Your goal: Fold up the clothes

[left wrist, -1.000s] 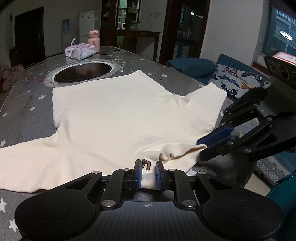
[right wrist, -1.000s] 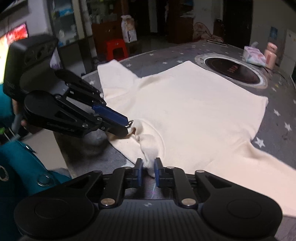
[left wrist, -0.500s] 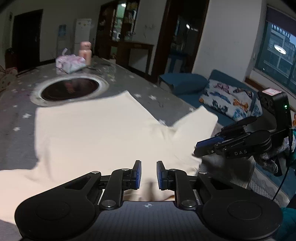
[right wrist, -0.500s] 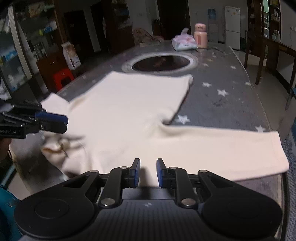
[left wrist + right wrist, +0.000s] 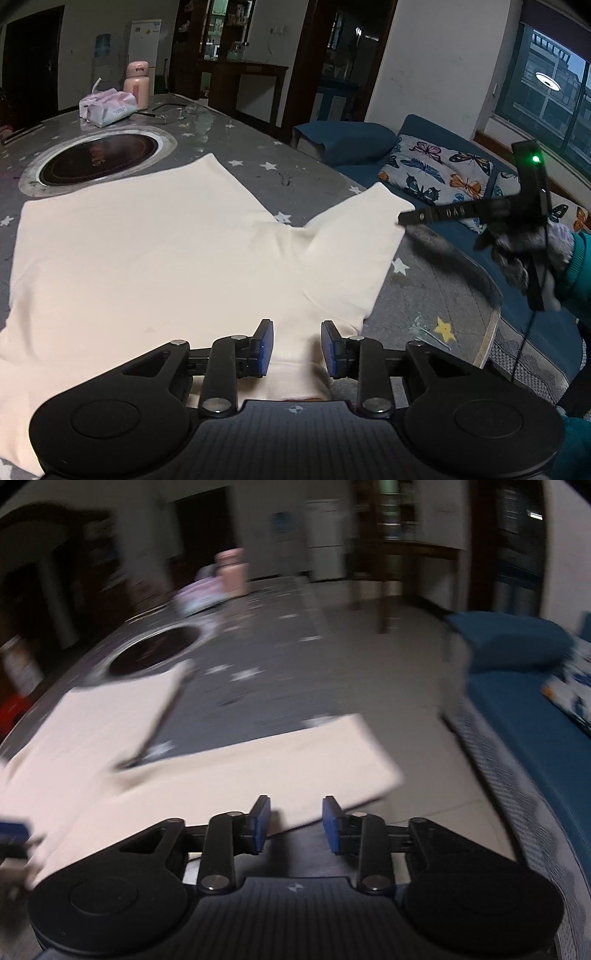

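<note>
A cream shirt (image 5: 147, 258) lies spread flat on the grey star-patterned table (image 5: 424, 295). My left gripper (image 5: 297, 341) hovers over the shirt's near edge at the collar. Its jaws are opening and the pads press on nothing; cloth lies below the gap. In the right wrist view, which is blurred, my right gripper (image 5: 295, 821) is over the near edge of a long sleeve (image 5: 258, 768), with its jaws opening and nothing between them. From the left wrist view, the right gripper (image 5: 406, 218), held by a gloved hand (image 5: 528, 247), is seen side-on at the tip of the right sleeve (image 5: 362, 229).
A round built-in hob (image 5: 99, 157) sits in the table beyond the shirt, with a tissue pack (image 5: 109, 107) and a pink bottle (image 5: 136, 85) behind it. A blue sofa with butterfly cushions (image 5: 436, 170) runs along the table's right edge.
Both grippers let go of the bunched collar and their jaws widened. The right gripper swung away to the right sleeve. The collar now lies flat.
</note>
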### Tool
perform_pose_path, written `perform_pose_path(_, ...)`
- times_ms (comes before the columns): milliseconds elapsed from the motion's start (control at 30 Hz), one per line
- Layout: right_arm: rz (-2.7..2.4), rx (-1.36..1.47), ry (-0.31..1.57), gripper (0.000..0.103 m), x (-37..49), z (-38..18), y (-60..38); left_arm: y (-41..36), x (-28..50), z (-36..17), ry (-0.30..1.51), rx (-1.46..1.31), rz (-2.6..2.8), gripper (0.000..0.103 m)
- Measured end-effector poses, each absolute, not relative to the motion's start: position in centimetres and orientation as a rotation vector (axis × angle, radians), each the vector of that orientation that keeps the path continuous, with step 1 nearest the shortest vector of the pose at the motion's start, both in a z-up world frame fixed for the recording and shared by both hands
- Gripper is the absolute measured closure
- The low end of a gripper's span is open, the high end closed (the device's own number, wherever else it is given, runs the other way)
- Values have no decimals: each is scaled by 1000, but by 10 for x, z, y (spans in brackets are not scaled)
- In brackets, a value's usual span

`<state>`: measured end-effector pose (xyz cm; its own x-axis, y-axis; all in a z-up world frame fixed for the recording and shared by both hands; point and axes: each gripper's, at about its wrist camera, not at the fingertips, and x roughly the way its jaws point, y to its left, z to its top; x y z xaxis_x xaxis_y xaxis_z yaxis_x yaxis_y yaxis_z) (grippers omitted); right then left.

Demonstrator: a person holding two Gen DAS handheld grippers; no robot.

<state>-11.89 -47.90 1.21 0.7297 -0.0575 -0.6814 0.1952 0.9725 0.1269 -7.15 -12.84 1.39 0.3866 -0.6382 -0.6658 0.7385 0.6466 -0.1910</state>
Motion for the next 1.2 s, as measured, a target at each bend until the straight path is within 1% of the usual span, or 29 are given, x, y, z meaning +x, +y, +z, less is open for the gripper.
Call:
perform_pose_path(67, -187, 228, 738, 69, -118, 8, -495, -131, -73, 12, 784, 148, -882, 68)
perform_pose_path(167, -213, 314, 732, 66, -118, 2, -516, -135, -74, 10, 789, 155, -886, 68)
perform_pose_path(267, -212, 401, 717, 66, -119, -4, -531, -138, -73, 10, 792, 158, -886, 68)
perform_pose_path(300, -207, 423, 711, 68, -119, -5, -534, -139, -73, 10, 792, 160, -883, 68)
perform_pose_path(333, -202, 443, 704, 78, -120, -6, -537, -140, -73, 10, 792, 162, -880, 68)
perform_pose_path(433, -214, 431, 673, 92, -123, -3, -537, -142, -73, 9, 793, 166, -878, 68)
perform_pose_path(533, -227, 394, 644, 98, -127, 4, -534, -145, -74, 9, 789, 170, -884, 68)
perform_pose_path(667, -224, 370, 576, 98, -134, 24, -532, -151, -74, 7, 785, 172, -900, 68)
perform_pose_path(867, -215, 359, 579, 98, -131, 34, -526, -155, -75, 7, 772, 189, -900, 66)
perform_pose_path(967, -161, 344, 536, 98, -132, 56, -516, -144, -73, 14, 743, 167, -882, 62)
perform_pose_path(1200, 54, 274, 475, 98, -117, 109, -460, -92, -66, 36, 672, 99, -753, 58)
